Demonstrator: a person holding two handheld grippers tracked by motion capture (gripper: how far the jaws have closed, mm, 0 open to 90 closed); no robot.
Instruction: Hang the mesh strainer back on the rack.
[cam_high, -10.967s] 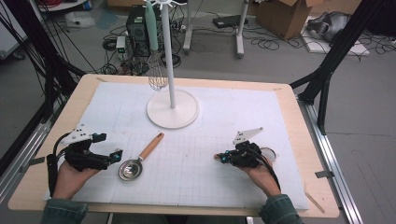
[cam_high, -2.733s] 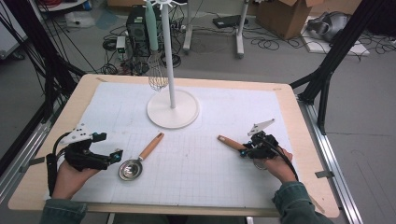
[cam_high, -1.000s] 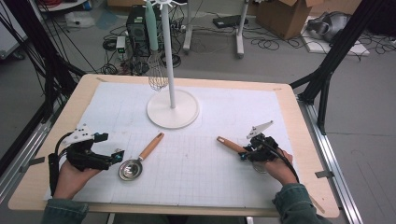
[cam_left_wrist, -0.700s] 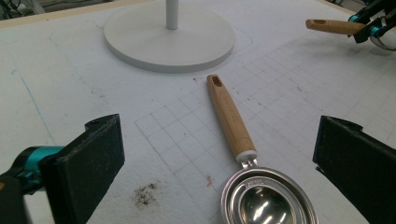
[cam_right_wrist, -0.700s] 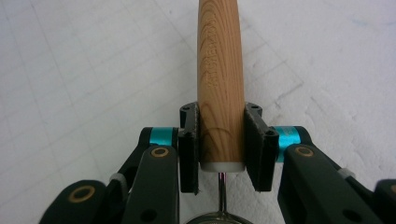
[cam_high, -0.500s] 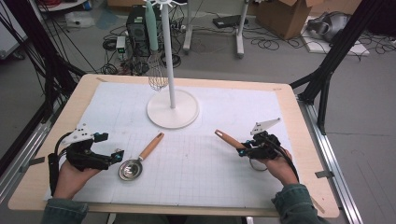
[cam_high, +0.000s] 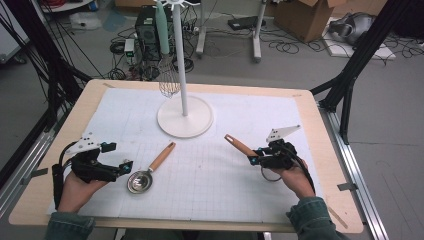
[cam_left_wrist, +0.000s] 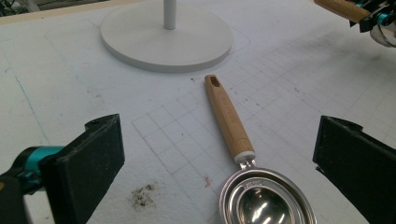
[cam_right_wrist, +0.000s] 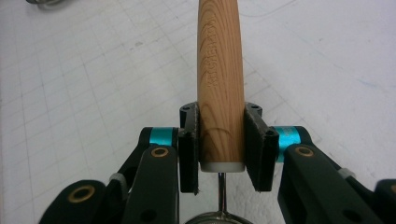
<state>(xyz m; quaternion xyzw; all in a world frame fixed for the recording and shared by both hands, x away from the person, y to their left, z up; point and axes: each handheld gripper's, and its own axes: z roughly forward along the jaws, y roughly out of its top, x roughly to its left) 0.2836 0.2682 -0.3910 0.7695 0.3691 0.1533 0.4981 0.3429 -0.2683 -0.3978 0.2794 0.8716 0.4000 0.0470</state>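
Note:
My right gripper (cam_high: 256, 159) is shut on the wooden handle (cam_high: 239, 145) of a measuring spoon, held just above the mat with the handle pointing up and left. In the right gripper view the pads (cam_right_wrist: 189, 149) squeeze the handle (cam_right_wrist: 219, 70) near its white collar, and the metal bowl (cam_right_wrist: 219, 217) sits below. A second measuring spoon lies flat on the mat, handle (cam_high: 162, 157) toward the stand and bowl (cam_high: 137, 182) nearest my left gripper (cam_high: 124, 167). That left gripper (cam_left_wrist: 219, 135) is open, its jaws either side of the spoon (cam_left_wrist: 231, 121) without touching it.
A white stand (cam_high: 185, 119) with a tall pole rises at the back centre of the mat, a whisk (cam_high: 169, 82) hanging from its top. The table's wooden edge (cam_high: 330, 150) frames the gridded white mat. Cables and boxes lie on the floor beyond.
My right gripper has picked up its spoon from the mat; over the last second the handle tip has tilted a little higher and farther left. The left gripper and its spoon have stayed put.

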